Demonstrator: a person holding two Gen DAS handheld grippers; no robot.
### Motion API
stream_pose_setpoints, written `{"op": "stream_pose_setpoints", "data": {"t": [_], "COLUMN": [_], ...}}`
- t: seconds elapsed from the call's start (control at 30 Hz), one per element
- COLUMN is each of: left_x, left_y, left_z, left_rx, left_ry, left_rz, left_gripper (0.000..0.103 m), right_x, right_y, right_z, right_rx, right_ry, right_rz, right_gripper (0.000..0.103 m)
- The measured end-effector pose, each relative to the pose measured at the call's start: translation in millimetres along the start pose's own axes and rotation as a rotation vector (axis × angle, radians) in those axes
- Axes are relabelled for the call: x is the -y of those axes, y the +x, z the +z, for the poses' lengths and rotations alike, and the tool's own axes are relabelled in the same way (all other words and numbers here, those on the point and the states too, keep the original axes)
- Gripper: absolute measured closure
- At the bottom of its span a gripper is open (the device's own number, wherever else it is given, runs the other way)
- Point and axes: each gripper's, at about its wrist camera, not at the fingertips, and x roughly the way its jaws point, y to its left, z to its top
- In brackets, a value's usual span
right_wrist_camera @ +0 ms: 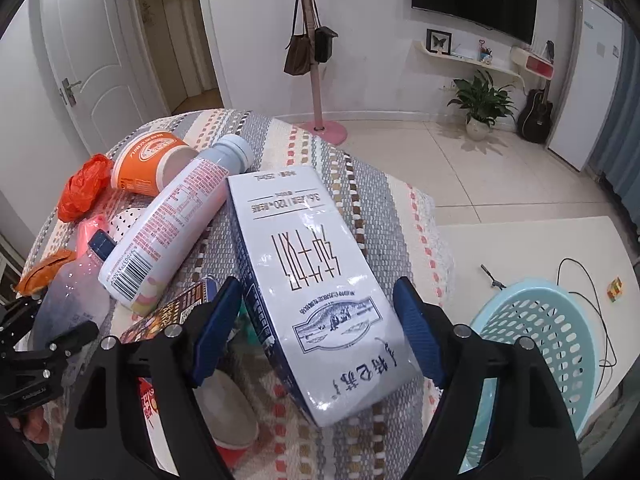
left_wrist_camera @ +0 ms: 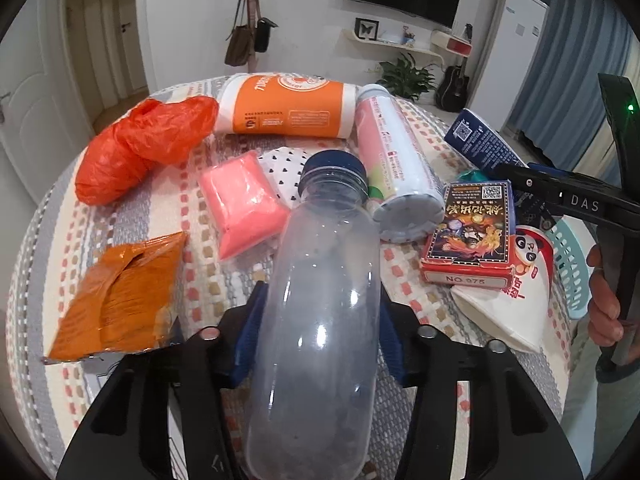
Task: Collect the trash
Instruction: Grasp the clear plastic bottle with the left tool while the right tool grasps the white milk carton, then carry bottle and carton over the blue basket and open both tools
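Note:
A clear, empty plastic bottle [left_wrist_camera: 320, 280] with a dark blue cap lies lengthwise on the striped tablecloth [left_wrist_camera: 224, 280]. My left gripper [left_wrist_camera: 322, 294] is shut on its body, a blue pad pressing on each side. In the right wrist view a white and dark blue milk carton [right_wrist_camera: 312, 280] lies tilted between the fingers of my right gripper [right_wrist_camera: 318, 284]. The blue pads stand close on both sides with a thin gap, so this gripper is open. The same bottle [right_wrist_camera: 76, 296] shows at the left edge of that view.
Other litter on the table: an orange plastic bag [left_wrist_camera: 140, 144], an orange-banded tub [left_wrist_camera: 288, 108], a pink and white bottle [left_wrist_camera: 396, 160], a pink packet [left_wrist_camera: 240, 208], an orange wrapper [left_wrist_camera: 120, 296], a red card box [left_wrist_camera: 468, 240], a panda paper cone [left_wrist_camera: 516, 300]. A light blue basket [right_wrist_camera: 540, 320] stands beside the table.

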Motion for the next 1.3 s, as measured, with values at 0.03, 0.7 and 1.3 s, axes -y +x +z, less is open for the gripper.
{"op": "stream_pose_setpoints", "data": {"t": [0.03,0.7,1.3], "left_x": [-1,10,170], "left_y": [-1,-83,-50], "left_z": [0,5,35], "left_rx": [0.003,0.254,0.227], "left_ry": [-0.005,-0.055,0.212], "left_rz": [-0.007,-0.068,-0.336], "left_gripper": [0.056,0.058,0.058], "right_x": [-2,-3,134], "right_y": [0,-75,-147], "right_z": [0,-1,-102], "right_rx": [0.006,0.208,0.253], "right_ry": [-0.007,-0.001,0.310], "right_rz": [0.001,0.009,-0.228], "right_gripper": [0.037,0.047,0.047]}}
